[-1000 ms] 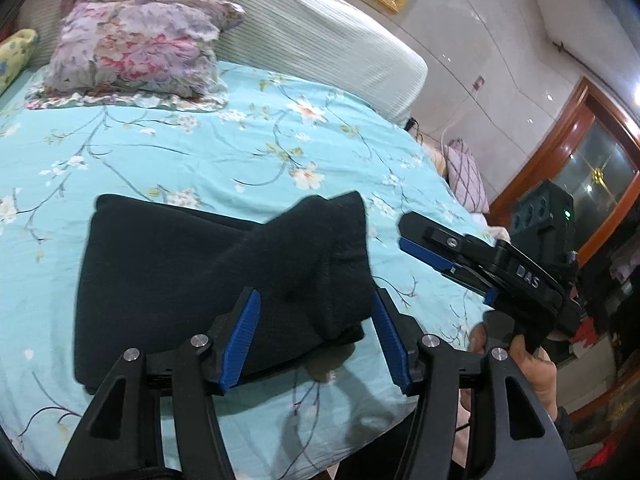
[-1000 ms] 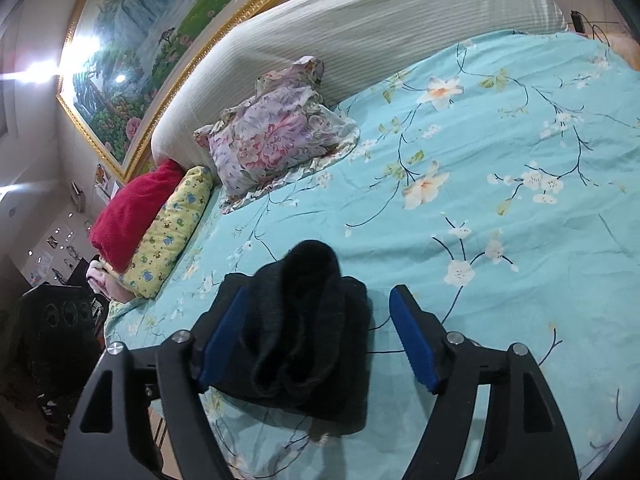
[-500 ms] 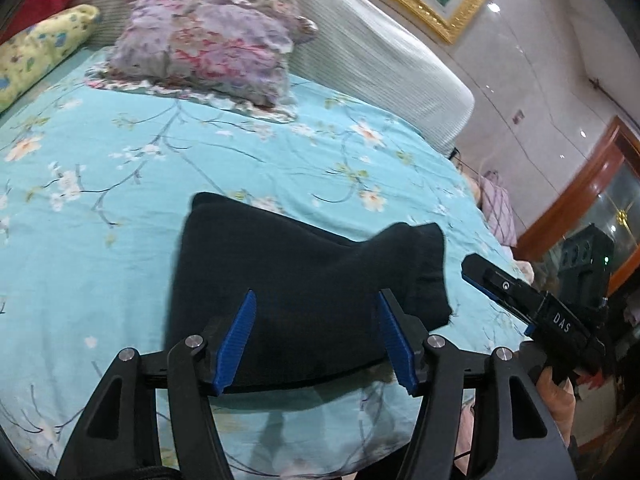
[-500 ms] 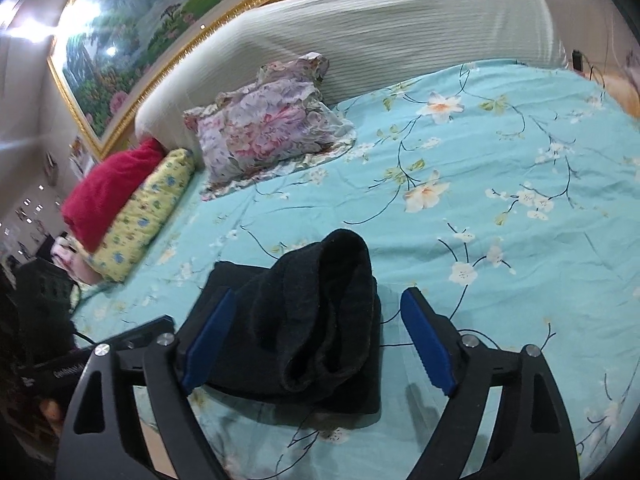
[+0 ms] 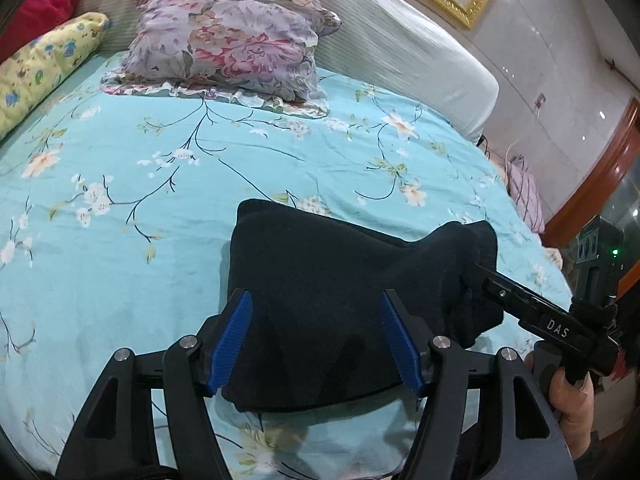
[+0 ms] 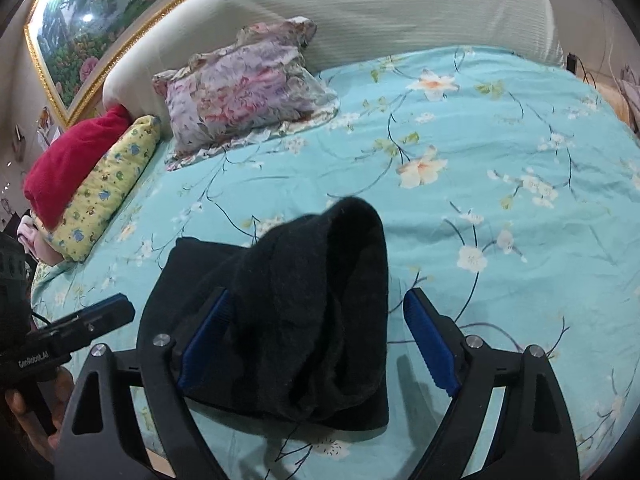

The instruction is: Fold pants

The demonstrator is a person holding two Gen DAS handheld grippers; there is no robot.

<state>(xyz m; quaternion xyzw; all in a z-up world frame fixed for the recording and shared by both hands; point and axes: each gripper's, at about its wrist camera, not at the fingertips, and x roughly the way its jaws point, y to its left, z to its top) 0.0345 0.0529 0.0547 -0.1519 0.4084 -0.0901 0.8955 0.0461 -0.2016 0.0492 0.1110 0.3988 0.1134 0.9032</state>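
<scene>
The black pants [image 5: 344,296] lie folded into a thick bundle on the turquoise floral bedsheet [image 5: 160,184], near the bed's front edge. My left gripper [image 5: 316,340] is open, its blue pads on either side of the bundle's near edge. My right gripper [image 6: 316,344] is open too, straddling the bundle's raised, humped end [image 6: 320,280]. In the left wrist view the right gripper [image 5: 524,304] reaches in from the right and touches that humped end. In the right wrist view the left gripper [image 6: 80,328] shows at the lower left.
A floral pillow [image 5: 228,44] leans on the white ribbed headboard [image 5: 400,48]. A yellow bolster [image 6: 108,188] and a red cushion [image 6: 68,164] lie at the bed's left side. A wooden door frame [image 5: 592,184] stands to the right.
Both grippers have moved in closer over the pants. The right gripper's tip, earlier apart from the bundle, now touches its humped end. The bundle has not changed shape.
</scene>
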